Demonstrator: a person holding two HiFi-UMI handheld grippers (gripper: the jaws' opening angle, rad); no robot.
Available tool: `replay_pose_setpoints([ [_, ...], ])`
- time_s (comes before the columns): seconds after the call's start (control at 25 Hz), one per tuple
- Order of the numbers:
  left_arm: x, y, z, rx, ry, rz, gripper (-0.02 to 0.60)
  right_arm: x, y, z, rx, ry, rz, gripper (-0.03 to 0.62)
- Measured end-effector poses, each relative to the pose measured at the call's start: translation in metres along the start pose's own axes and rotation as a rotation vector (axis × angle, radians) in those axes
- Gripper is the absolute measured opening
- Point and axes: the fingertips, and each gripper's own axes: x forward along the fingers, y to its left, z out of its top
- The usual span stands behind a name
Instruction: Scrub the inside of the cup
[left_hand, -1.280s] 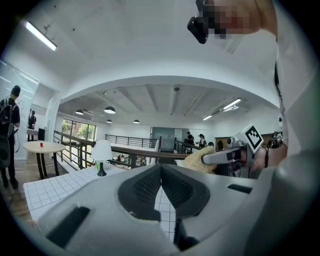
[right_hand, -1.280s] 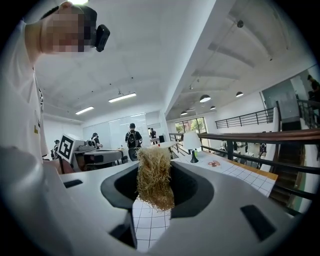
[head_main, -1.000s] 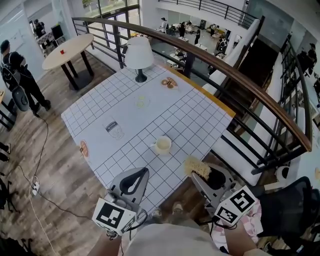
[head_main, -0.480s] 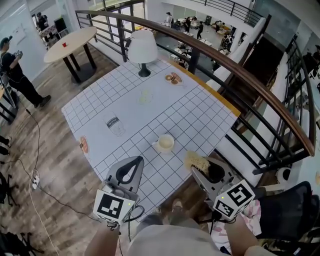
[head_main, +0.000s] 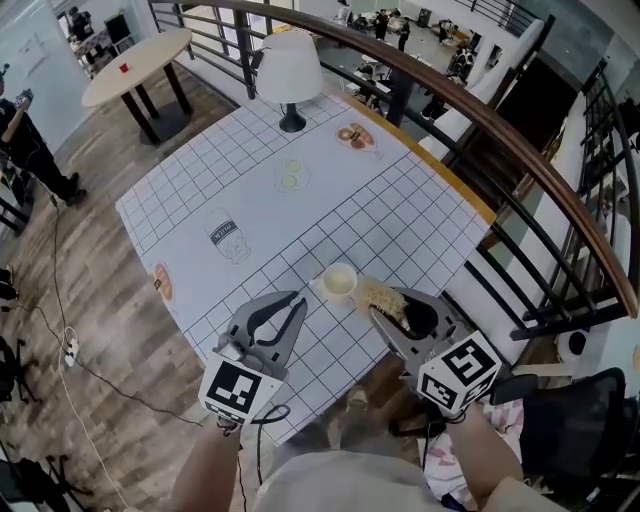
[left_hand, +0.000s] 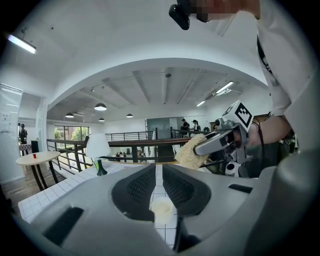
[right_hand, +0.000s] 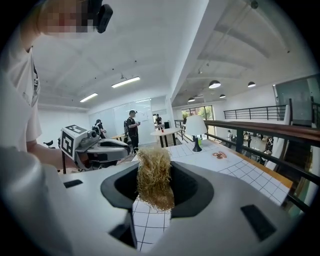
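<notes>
Head view overhead, left gripper view low; both show cup (head_main: 339, 281).

Cream cup (head_main: 340, 281) on gridded table (head_main: 410, 215), left claw (head_main: 299, 299) near it, right claw (head_main: 378, 312) gripping straw scrubber (head_main: 381, 295).

The cup (head_main: 339, 281) sits on the desk (head_main: 420, 220), between the left gripper (head_main: 293, 303) and the right gripper's (head_main: 390, 307) scrubber (head_main: 378, 293). A lamp (head_main: 290, 70) stands far behind.
</notes>
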Motion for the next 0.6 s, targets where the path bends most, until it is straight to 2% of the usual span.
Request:
replay_pose_setpoints([
  [0.08,0.013,-0.001,-0.013,0.013,-0.001,-0.073,0.061,0.014,-0.007,-0.007,0.007,0.017,0.006,0.147],
  [0.2,0.032,-0.002,-0.041,0.055,0.019,-0.177,0.071,0.035,-0.018,-0.018,0.011,0.043,0.016,0.146],
  [0.28,0.045,0.005,-0.062,0.073,0.049,-0.199,0.075,0.049,-0.026,-0.026,0.011,0.050,0.015,0.147],
  [0.32,0.051,0.009,-0.071,0.058,0.058,-0.202,0.075,0.055,-0.030,-0.031,0.016,0.053,0.011,0.146],
  [0.52,0.069,0.025,-0.092,-0.081,0.055,-0.197,0.077,0.082,-0.044,-0.058,0.035,0.095,0.018,0.146],
  [0.6,0.079,0.026,-0.109,-0.056,0.076,-0.227,0.080,0.091,-0.049,-0.069,0.041,0.123,0.017,0.146],
])
